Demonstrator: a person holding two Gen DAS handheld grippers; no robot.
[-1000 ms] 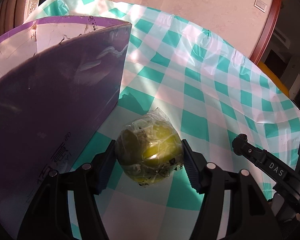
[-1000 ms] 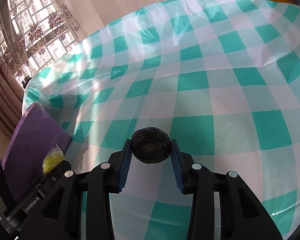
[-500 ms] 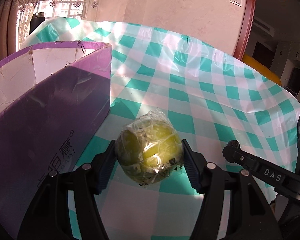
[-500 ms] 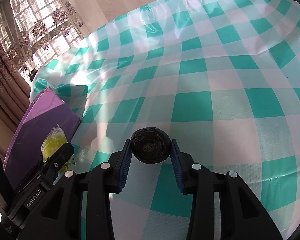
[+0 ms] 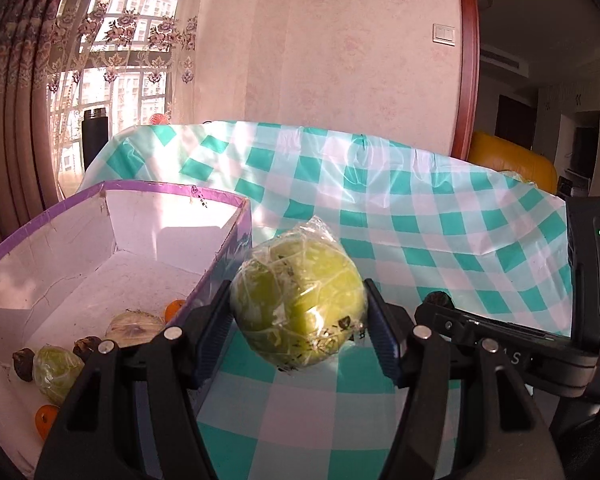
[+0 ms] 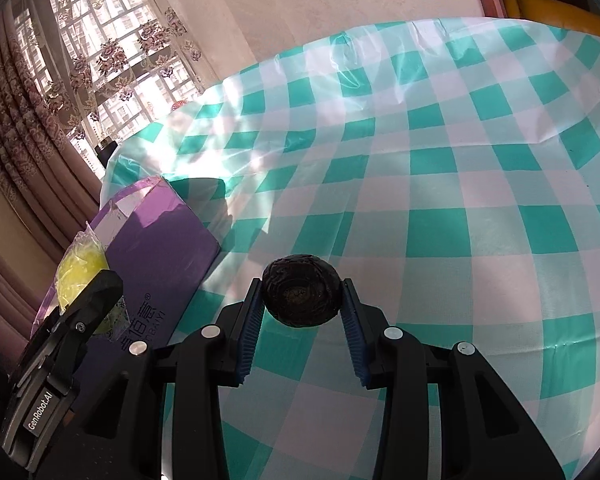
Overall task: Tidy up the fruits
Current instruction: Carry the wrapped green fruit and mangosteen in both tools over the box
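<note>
My left gripper [image 5: 298, 314] is shut on a plastic-wrapped green fruit [image 5: 300, 304] and holds it in the air beside the right wall of the purple box [image 5: 220, 196]. The box has a white inside and holds several fruits: a wrapped green one [image 5: 56, 366], a pale wrapped one [image 5: 134, 322], small orange ones [image 5: 46, 420] and dark ones [image 5: 23, 364]. My right gripper [image 6: 302, 298] is shut on a dark wrinkled round fruit [image 6: 300, 296] above the checked cloth. The right wrist view shows the box [image 6: 160, 240] and the green fruit [image 6: 80, 272] at left.
The table wears a teal and white checked cloth [image 5: 400, 216] [image 6: 440, 184]. A dark flask [image 5: 94, 136] stands past the table by the curtained window. A yellow seat [image 5: 512, 164] is behind the far right edge. The right gripper's body [image 5: 540, 344] is close on the right.
My left gripper has risen with the green fruit, from low beside the box wall to above its rim, so the inside shows. My right gripper has lifted the dark fruit higher too.
</note>
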